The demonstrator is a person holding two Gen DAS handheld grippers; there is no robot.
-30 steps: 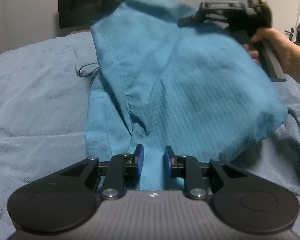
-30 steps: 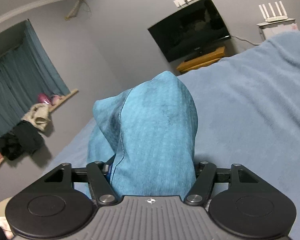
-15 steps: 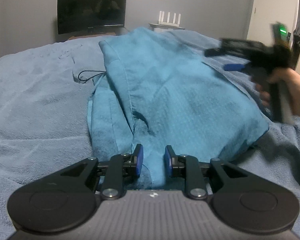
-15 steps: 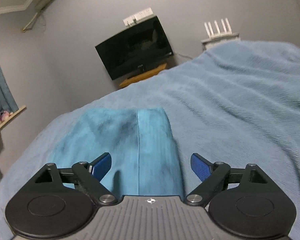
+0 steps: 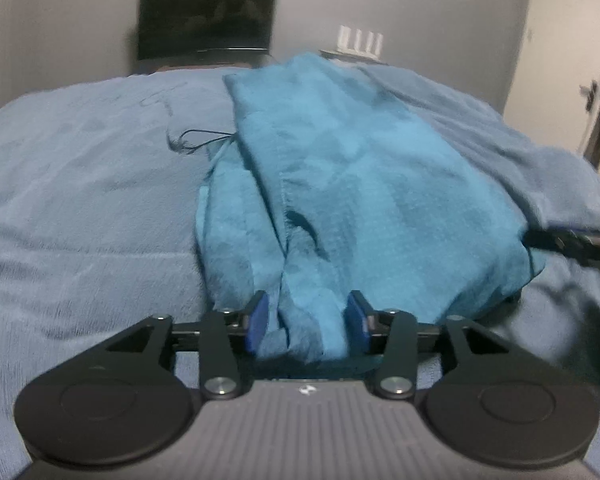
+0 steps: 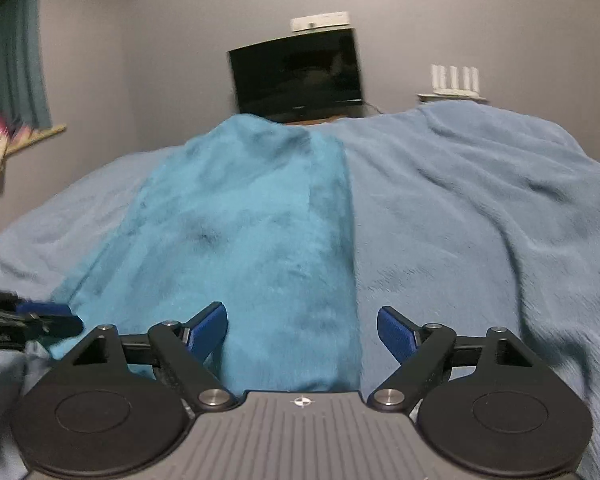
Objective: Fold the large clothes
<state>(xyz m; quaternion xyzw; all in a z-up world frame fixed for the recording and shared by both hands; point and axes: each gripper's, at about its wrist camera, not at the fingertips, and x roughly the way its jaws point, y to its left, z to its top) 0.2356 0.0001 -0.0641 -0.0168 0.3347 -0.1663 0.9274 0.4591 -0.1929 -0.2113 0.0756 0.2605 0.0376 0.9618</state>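
Since the earlier frames the teal garment [image 5: 364,184] has come down from the air, where the right gripper [image 6: 302,334] held it bunched and lifted, and now lies flat on the bed [image 5: 80,208]. That gripper has let go and dropped to the near right corner of the cloth. The left gripper [image 5: 307,320], whose jaws were pinched tight on the near hem a second ago, now has them opening.

From the left wrist view, the garment runs as a long folded strip from the near edge of the bed toward the far edge, a little right of the middle. A seam runs along its length, with a looser layer lying out on its left side and a thin dark cord [image 5: 192,140] trailing from it onto the blanket. A fold of the near hem sits between the left jaws, which are parted; its right side lies against the right blue pad, while a gap shows at the left one.

From the right wrist view, the right jaws stand wide apart and are closing slightly. The garment's near right edge lies between them without touching either pad. The left gripper's tip shows at the left edge of that view, blurred.

Beyond the far edge of the bed a dark television [image 6: 296,76] hangs on the grey wall, with a white router [image 6: 454,80] to its right.
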